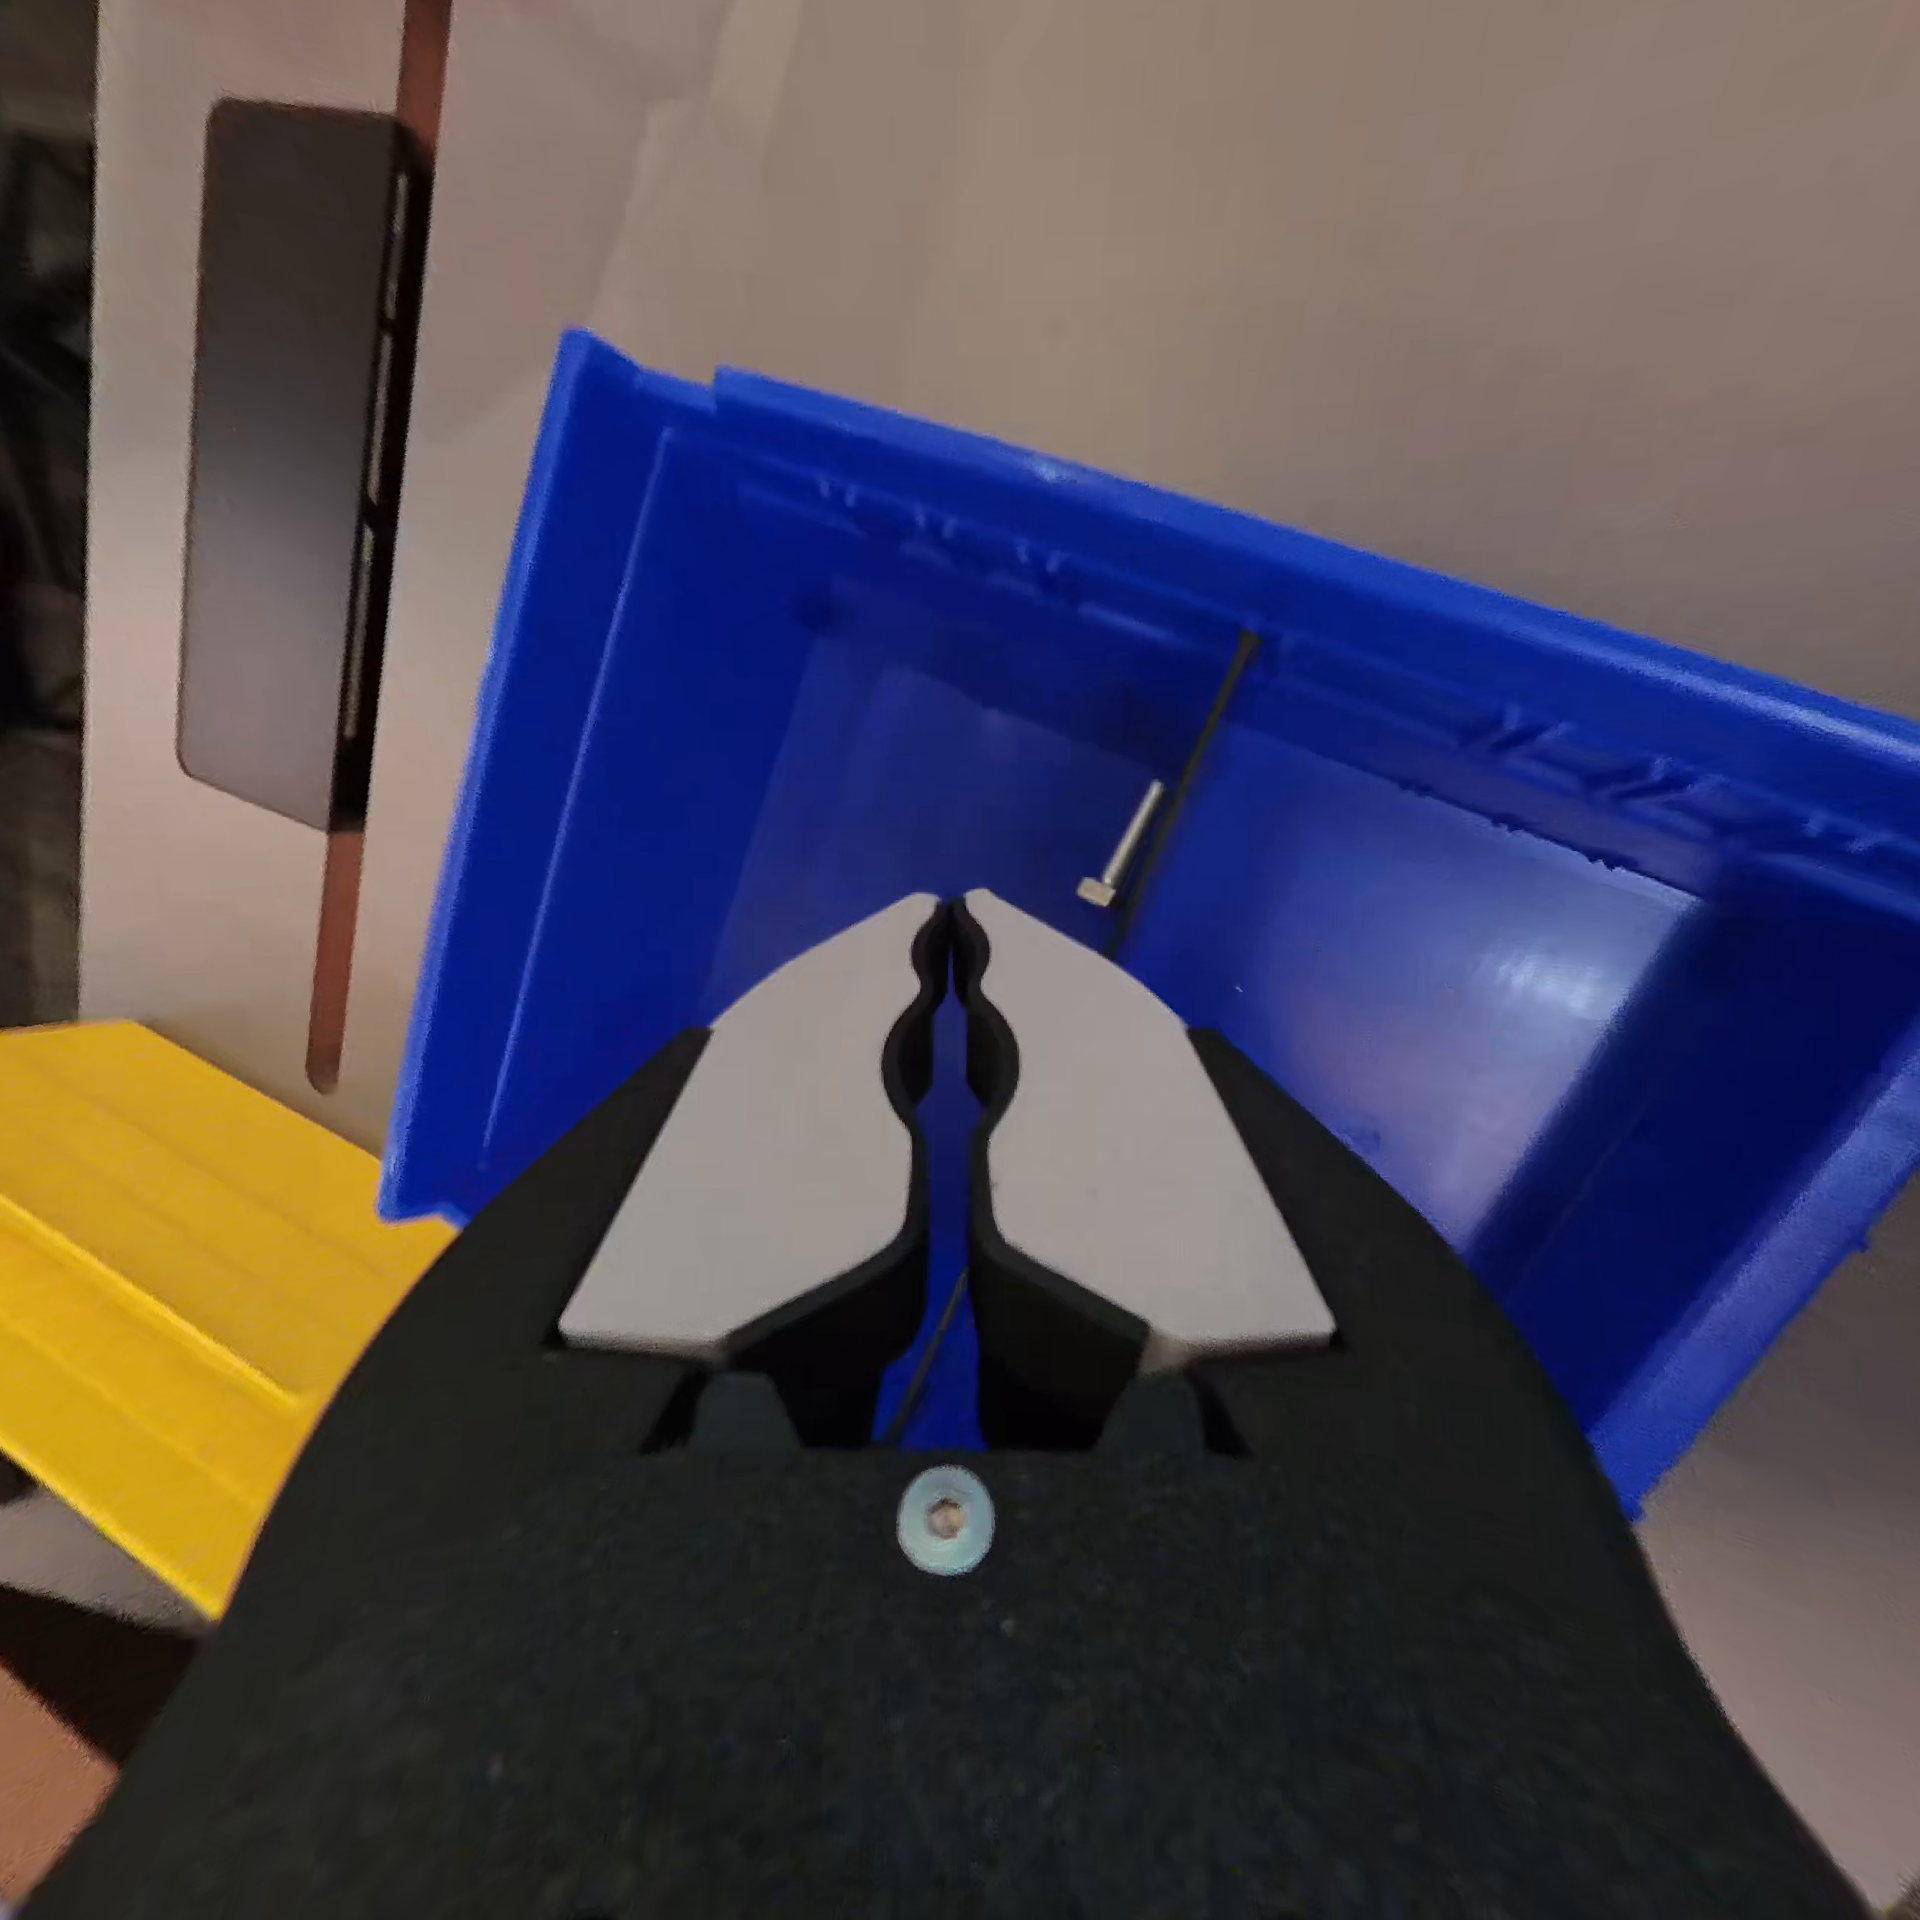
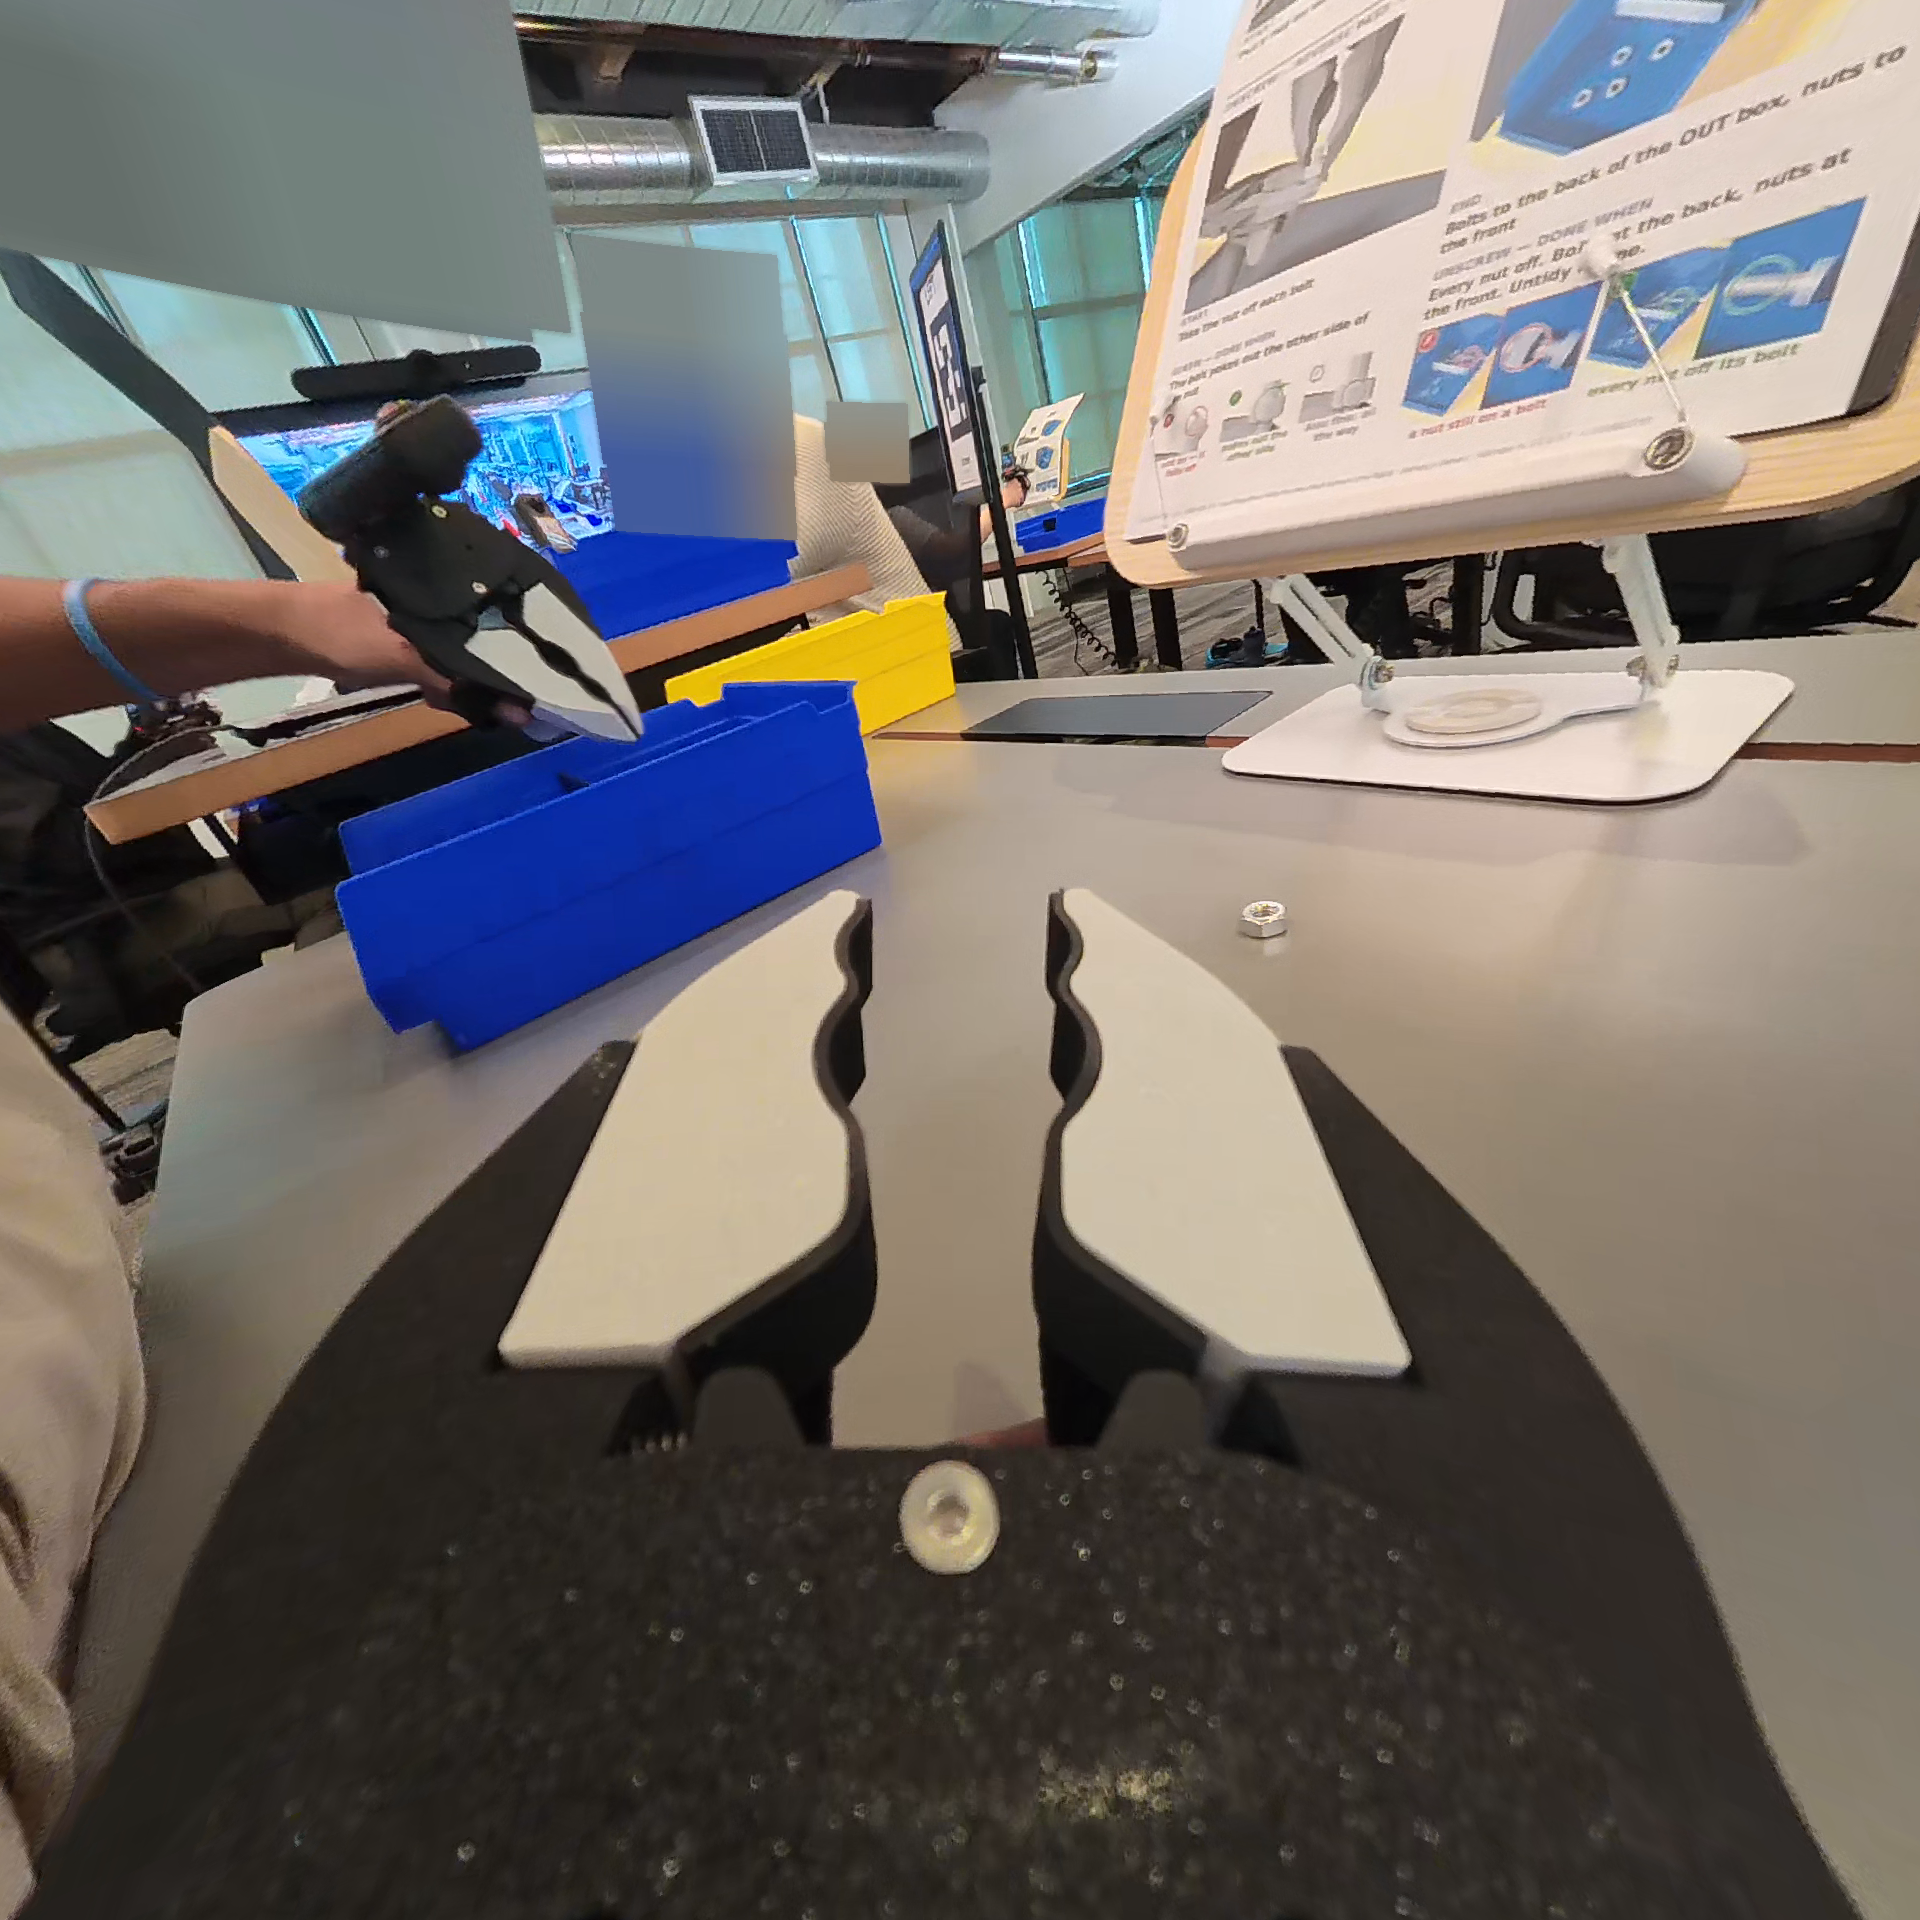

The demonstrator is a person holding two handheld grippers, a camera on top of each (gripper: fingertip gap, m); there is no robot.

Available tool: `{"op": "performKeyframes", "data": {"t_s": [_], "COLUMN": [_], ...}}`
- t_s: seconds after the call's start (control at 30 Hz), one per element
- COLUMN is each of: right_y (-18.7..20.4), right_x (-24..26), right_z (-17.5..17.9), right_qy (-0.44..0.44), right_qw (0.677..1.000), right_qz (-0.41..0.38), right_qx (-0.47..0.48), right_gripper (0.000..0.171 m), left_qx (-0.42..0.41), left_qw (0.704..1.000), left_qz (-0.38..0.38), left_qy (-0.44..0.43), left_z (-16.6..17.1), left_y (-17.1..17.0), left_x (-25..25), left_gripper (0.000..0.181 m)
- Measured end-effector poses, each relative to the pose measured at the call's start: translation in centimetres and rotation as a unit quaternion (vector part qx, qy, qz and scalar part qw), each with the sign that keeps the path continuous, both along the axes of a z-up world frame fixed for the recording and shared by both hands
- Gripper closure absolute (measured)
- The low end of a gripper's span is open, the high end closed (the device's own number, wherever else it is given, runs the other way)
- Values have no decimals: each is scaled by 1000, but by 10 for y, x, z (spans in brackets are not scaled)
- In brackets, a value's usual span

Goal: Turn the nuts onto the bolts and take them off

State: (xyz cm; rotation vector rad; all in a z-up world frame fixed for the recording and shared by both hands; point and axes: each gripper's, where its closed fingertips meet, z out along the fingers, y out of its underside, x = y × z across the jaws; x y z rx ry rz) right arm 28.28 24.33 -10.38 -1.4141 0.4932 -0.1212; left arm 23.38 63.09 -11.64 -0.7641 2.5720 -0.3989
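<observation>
A blue bin (image 1: 1403,748) lies on the grey table, split by a thin black divider (image 1: 1195,790). One silver bolt (image 1: 1124,844) lies inside against the divider. My left gripper (image 1: 954,906) hovers over the bin, jaws shut and empty, tips a little left of the bolt's head. It also shows in the right wrist view (image 2: 623,727), above the blue bin (image 2: 623,883). My right gripper (image 2: 958,902) is open and empty, low over the table. A silver nut (image 2: 1263,920) lies on the table just right of its right fingertip (image 2: 1081,914).
A yellow bin (image 1: 125,1247) sits left of the blue bin; in the right wrist view the yellow bin (image 2: 831,655) is behind it. A white stand (image 2: 1507,727) holds an instruction sheet at the back right. A dark flat pad (image 2: 1122,715) lies on the table. Spacing between my two grippers at the tips: around 40 centimetres. Measured from the fingertips, the silver nut (image 2: 1263,920) is 20 centimetres or so from the right gripper and 35 centimetres from the left.
</observation>
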Motion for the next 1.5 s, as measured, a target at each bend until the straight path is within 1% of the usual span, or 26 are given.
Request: {"op": "performKeyframes", "data": {"t_s": [0.03,0.1,0.17,0.2,0.27,0.33,0.37,0.4,0.47,0.53,0.67,0.73,0.83,0.93,1.0,1.03,1.23,1.33,1.43,1.5], "right_y": [0,0,-1,-1,-2,-4,-4,-5,-6,-7,-8,-7,-8,-9,-11,-11,-11,-10,-10,-10], "right_x": [-1,-1,-1,-1,-1,-1,-1,-1,0,2,8,10,10,12,13,13,12,12,12,12], "right_z": [0,0,0,0,0,1,1,1,1,1,1,0,1,0,1,1,1,1,1,1], "right_qy": [-1,-1,0,1,3,5,5,6,9,16,27,35,37,45,48,47,42,43,44,44], "right_qw": [1000,1000,1000,1000,1000,1000,1000,1000,1000,1000,999,999,999,998,998,998,998,998,998,998], "right_qz": [0,0,-2,-2,-5,-8,-9,-10,-11,-9,-9,-4,-1,2,-2,-4,-5,-3,-2,-2], "right_qx": [0,0,1,2,4,7,8,9,12,18,28,29,36,42,46,48,44,43,44,44], "right_gripper": [140,140,140,140,140,140,140,139,139,139,139,139,140,139,139,139,139,139,139,139], "left_qx": [10,20,42,47,68,72,65,44,23,6,51,44,49,64,68,66,54,74,65,62], "left_qw": [1000,1000,999,999,997,994,992,988,975,961,951,943,940,925,917,913,905,898,895,897], "left_qz": [12,-1,-9,-17,-27,-31,-21,-13,21,37,18,-3,-87,-170,-204,-206,-211,-216,-231,-243], "left_qy": [-1,-7,-9,2,16,72,105,144,219,275,306,331,325,334,337,347,364,375,375,364], "left_z": [2,7,11,12,11,2,-5,-12,-29,-43,-58,-59,-65,-73,-77,-79,-87,-90,-93,-93], "left_y": [4,5,10,10,15,17,18,15,13,9,12,7,1,-1,-2,-2,-2,8,6,1], "left_x": [-2,-8,-9,-9,-2,4,9,12,17,14,11,10,14,5,0,-1,-3,-6,-9,-8], "left_gripper": [181,178,169,161,152,135,133,134,145,148,148,148,148,145,145,142,140,138,145,145]}}
